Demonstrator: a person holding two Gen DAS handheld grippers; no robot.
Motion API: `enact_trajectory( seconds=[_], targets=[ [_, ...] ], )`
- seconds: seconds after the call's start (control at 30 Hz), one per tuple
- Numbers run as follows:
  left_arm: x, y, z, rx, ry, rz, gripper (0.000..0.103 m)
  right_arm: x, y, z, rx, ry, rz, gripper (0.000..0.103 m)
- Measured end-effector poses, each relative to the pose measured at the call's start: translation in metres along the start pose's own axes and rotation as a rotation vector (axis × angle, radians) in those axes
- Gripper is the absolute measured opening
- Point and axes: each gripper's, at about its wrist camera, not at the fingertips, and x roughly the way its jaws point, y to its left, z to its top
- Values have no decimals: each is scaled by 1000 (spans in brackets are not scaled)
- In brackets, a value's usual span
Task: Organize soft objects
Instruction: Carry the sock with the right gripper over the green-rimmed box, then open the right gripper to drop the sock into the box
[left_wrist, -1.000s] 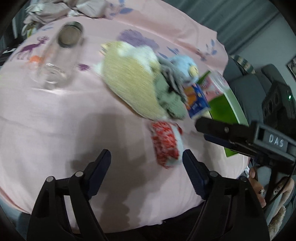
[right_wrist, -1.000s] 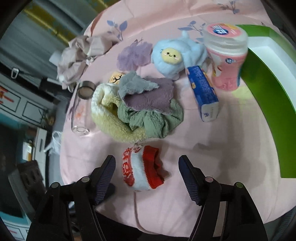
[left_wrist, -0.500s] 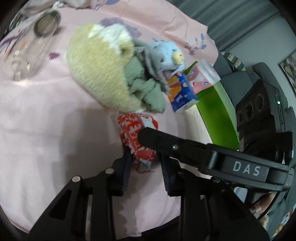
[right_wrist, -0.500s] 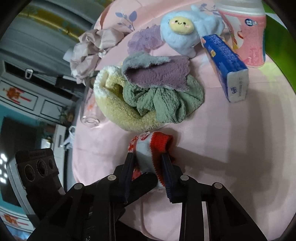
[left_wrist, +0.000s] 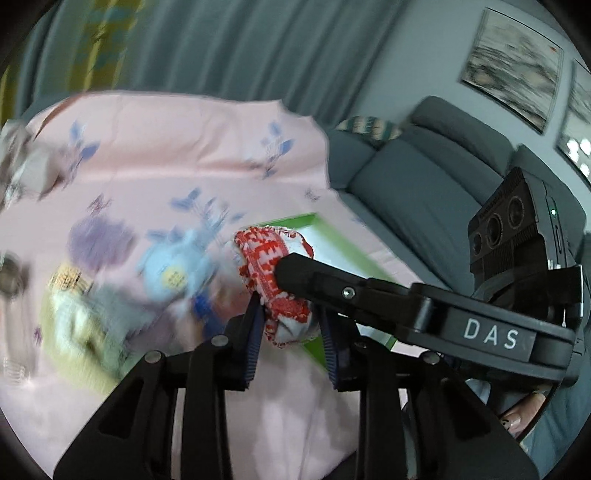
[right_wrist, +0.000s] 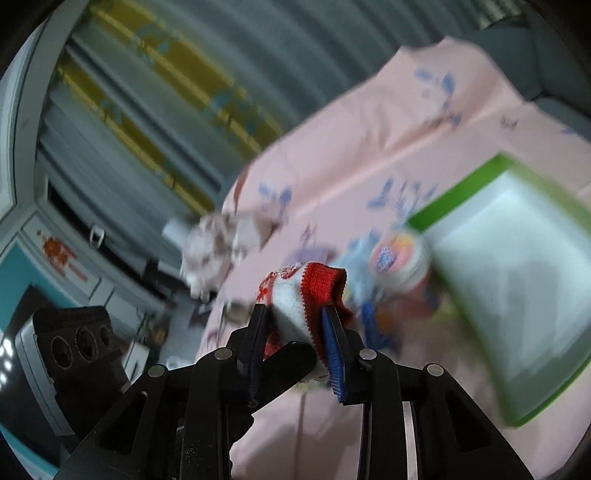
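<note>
Left gripper (left_wrist: 291, 325): angled downward, clamped on the red-and-white sock (left_wrist: 275, 273), raised off the pink cloth (left_wrist: 147, 147).
Right gripper (right_wrist: 297, 332): angled downward, pinched on the same sock.

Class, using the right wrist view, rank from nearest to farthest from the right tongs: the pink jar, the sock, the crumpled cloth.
1. Sock, clamped between the tongs.
2. Pink jar, just right of them.
3. Crumpled cloth, up left, near the far table edge.

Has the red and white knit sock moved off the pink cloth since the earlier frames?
Yes. The sock, clamped by both the left tongs and the right tongs, is now lifted above the pink cloth, toward the green tray.
</note>
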Motion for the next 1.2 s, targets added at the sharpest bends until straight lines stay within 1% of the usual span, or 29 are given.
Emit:
enact_trajectory(
  seconds=[0.1,0.17,0.27,0.37,0.43,0.57,0.63,0.77,0.83,0.87,0.9,0.93,0.97,1.0,1.03,1.07,1.1,1.13,1.2],
  targets=[
    [22,-16,13,44,17,-46,26,-18,-17,10,44,-80,-51,33],
    [41,-24,15,62,52,-78,26,-26,-35,10,86,-109,-67,33],
    [66,-33,13,89,100,-103,26,-33,-61,10,144,-133,-89,33],
    [92,-41,8,105,156,-122,26,-36,-86,7,216,-140,-116,33],
    [105,-47,4,107,183,-134,26,-34,-96,5,251,-138,-137,33],
    [127,-50,-2,86,232,-158,26,-34,-117,2,313,-132,-192,33],
    [136,-51,-5,76,256,-159,26,-33,-126,-1,341,-124,-211,33],
    [142,-54,-12,93,276,-139,27,-30,-135,-4,364,-105,-267,33],
    [142,-54,-13,94,279,-130,31,-30,-134,-4,363,-112,-304,33],
    [140,-54,-13,95,279,-130,36,-31,-133,-4,359,-120,-316,33],
    [137,-54,-13,94,277,-132,46,-32,-133,-4,356,-126,-317,33],
    [133,-53,-12,93,270,-136,52,-33,-133,-4,354,-130,-317,33],
    [131,-52,-12,91,266,-138,64,-35,-132,-4,348,-139,-315,33],
    [125,-50,-12,87,256,-137,72,-36,-131,-4,342,-144,-314,37],
    [119,-47,-11,79,244,-131,75,-36,-130,-5,339,-146,-315,45],
    [115,-44,-11,71,237,-129,80,-36,-129,-5,337,-146,-319,49],
    [108,-39,-10,57,228,-122,83,-36,-127,-5,334,-146,-324,58],
    [101,-35,-10,42,219,-114,83,-35,-124,-5,326,-144,-329,64],
    [84,-21,-11,14,200,-79,86,-34,-117,-5,306,-141,-330,68]
  ],
)
